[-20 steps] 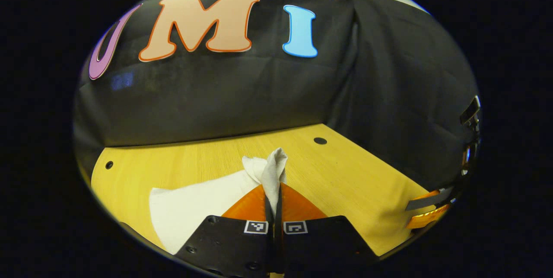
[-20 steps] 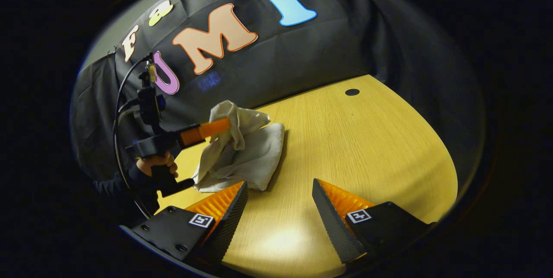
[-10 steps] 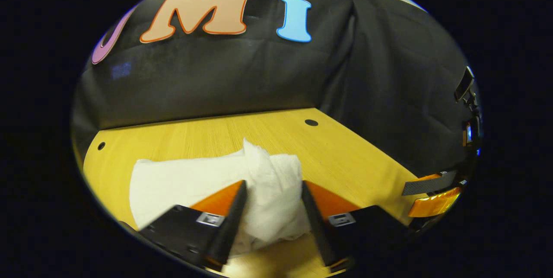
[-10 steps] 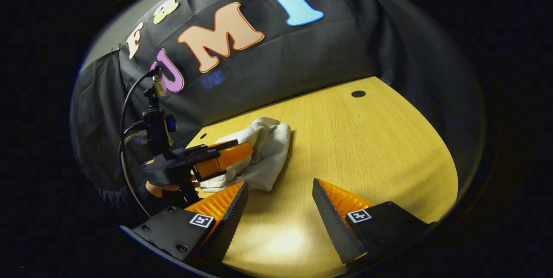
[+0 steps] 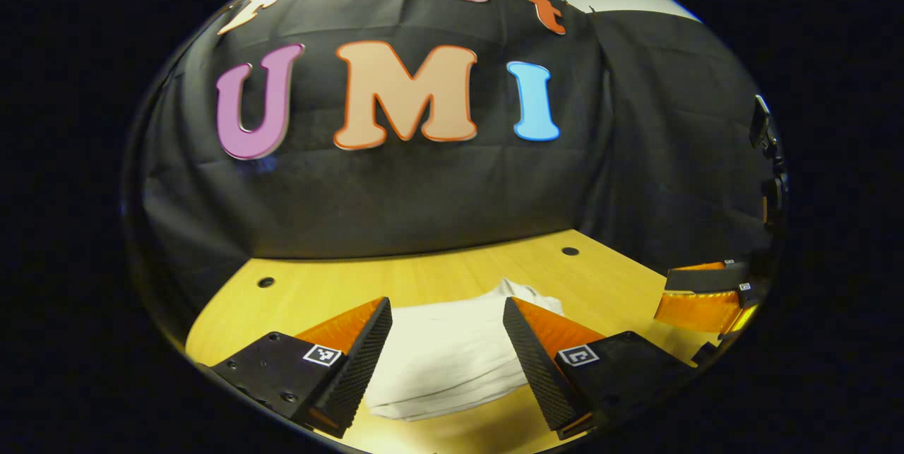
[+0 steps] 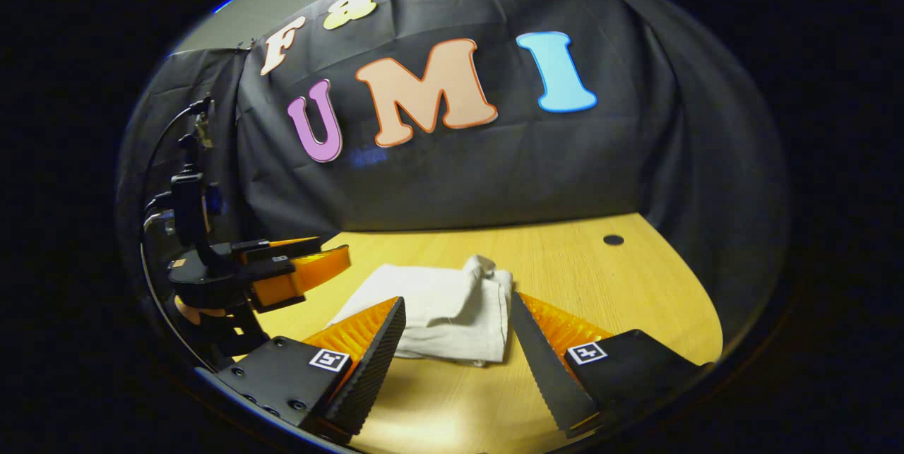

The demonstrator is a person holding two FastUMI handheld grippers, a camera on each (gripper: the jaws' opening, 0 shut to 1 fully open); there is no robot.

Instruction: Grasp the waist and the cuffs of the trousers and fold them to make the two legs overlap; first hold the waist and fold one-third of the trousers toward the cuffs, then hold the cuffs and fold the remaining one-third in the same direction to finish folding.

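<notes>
Trousers [image 5: 452, 355] are a pale folded bundle lying flat on the yellow wood table [image 5: 438, 277], with one bunched-up corner [image 6: 482, 267] standing proud at the end away from the cameras. Table has small dark holes: two behind the trousers in the left gripper view [image 5: 265, 282] [image 5: 569, 251], one behind and right of them in the right gripper view [image 6: 613, 239]. Black cloth wall [image 6: 494, 164] rises just behind the table's back edge. Nothing between either tool and the trousers. Left tool [image 5: 446, 362] hangs low over the near end of the trousers, fingers spread wide, cloth visible in the gap, no contact I can confirm. Right tool [image 6: 458, 362] same story: fingers apart, straddling the near edge of the trousers, not pinching. In the right gripper view the left tool [image 6: 311, 270] sits left of the trousers, roughly level.
</notes>
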